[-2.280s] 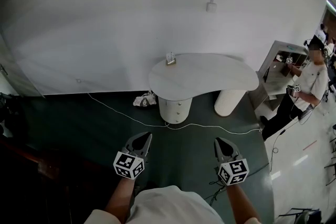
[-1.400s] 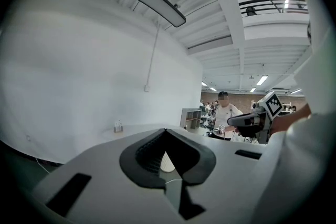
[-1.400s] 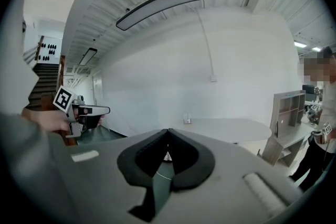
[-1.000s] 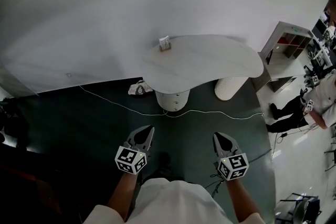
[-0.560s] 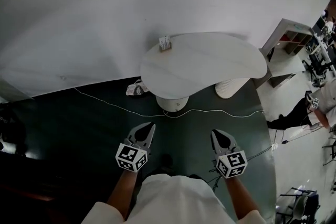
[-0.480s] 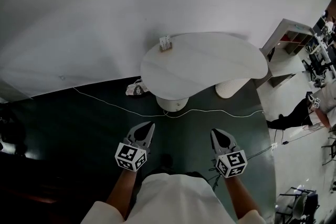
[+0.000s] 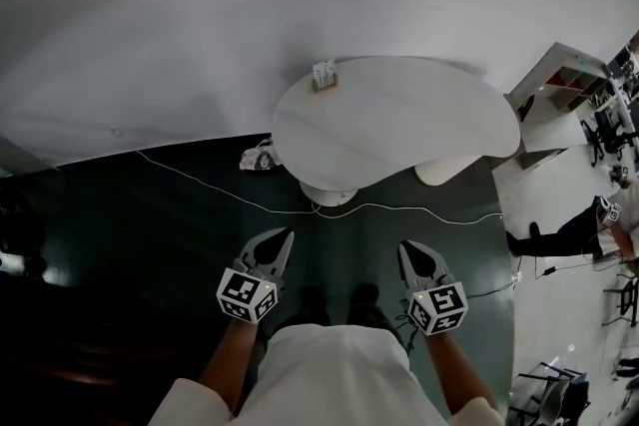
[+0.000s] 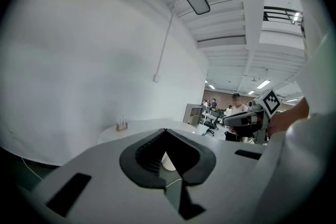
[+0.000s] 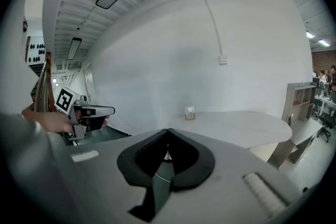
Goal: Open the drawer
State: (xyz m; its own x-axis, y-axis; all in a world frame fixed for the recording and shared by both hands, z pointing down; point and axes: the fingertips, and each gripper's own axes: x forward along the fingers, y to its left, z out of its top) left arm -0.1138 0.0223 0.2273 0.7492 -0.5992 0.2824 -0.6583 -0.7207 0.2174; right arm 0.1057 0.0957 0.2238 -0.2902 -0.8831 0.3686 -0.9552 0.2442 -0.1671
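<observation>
- Head view: the left gripper [image 7: 283, 236] and the right gripper [image 7: 406, 247] were both pinched together and empty, held over the dark floor [image 7: 150, 224], well short of the white table [image 7: 399, 130]. The drawer probably sat in the round pedestal [image 7: 329, 196] under the tabletop, whose overhang hid the drawer front.
- Left gripper view: the jaws met tip to tip with nothing between them. A sliver of the pedestal showed through the gap behind them. Doing this step well would mean stepping over the floor cable [image 7: 419, 212], crouching low and parting one claw before reaching in.
- Right gripper view: these jaws were also closed on nothing. No knob or handle could be made out.
</observation>
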